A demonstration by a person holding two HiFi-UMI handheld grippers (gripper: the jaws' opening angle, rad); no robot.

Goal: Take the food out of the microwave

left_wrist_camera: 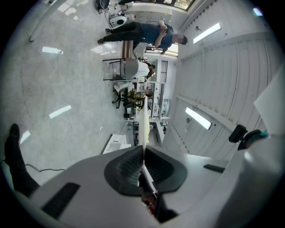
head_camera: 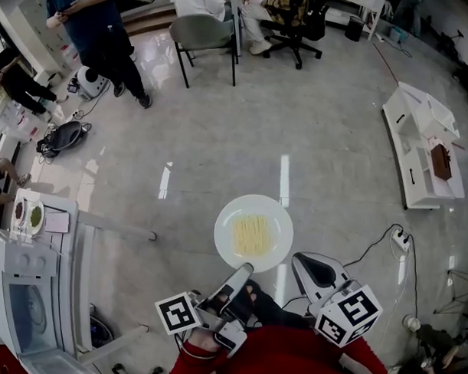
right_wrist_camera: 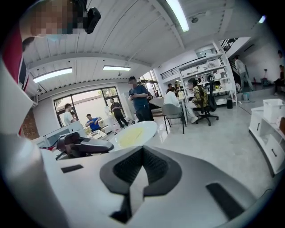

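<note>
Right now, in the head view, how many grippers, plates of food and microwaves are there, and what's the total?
Grippers: 2, the left gripper shut on the plate rim, the right gripper shut on nothing
Plates of food: 1, the plate carrying yellow noodles
Microwaves: 1, the microwave at the left edge
Total: 4

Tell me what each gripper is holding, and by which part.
The left gripper clamps the white plate by its near rim. The right gripper holds nothing; its jaws are together.
</note>
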